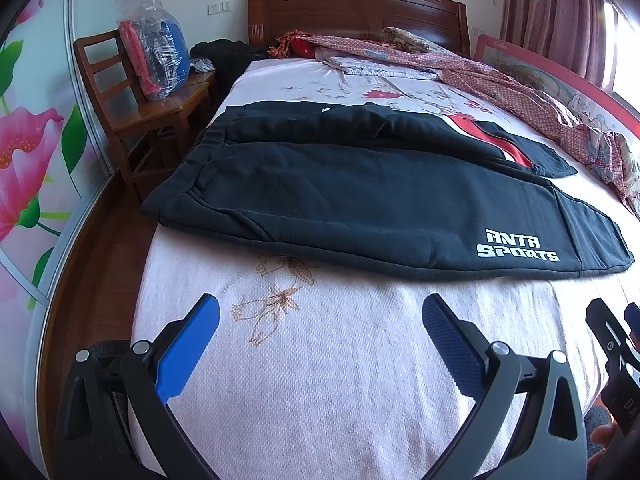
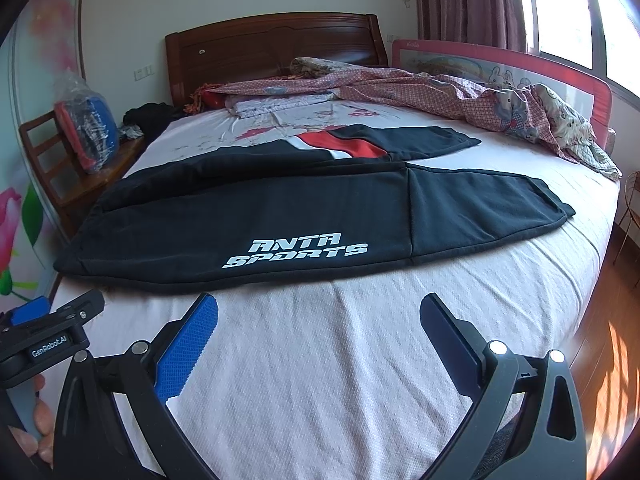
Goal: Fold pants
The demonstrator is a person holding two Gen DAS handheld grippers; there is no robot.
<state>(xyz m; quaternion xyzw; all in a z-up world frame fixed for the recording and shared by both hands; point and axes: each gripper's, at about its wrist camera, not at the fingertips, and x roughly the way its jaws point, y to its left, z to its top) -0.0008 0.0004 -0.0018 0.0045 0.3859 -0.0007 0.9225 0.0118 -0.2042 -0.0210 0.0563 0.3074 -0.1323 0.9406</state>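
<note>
Black sweatpants with white "ANTA SPORTS" lettering and a red-and-white stripe lie flat across the bed, waistband to the left, both legs running right; they also show in the right wrist view. My left gripper is open and empty above the bedsheet, short of the near leg's hem edge. My right gripper is open and empty, also just short of the near leg, to the right of the left gripper. The right gripper's edge shows in the left wrist view.
The bed has a pale floral sheet. A crumpled patterned quilt lies at the far right by a red bed rail. A wooden headboard stands behind. A chair with a plastic bag stands left of the bed.
</note>
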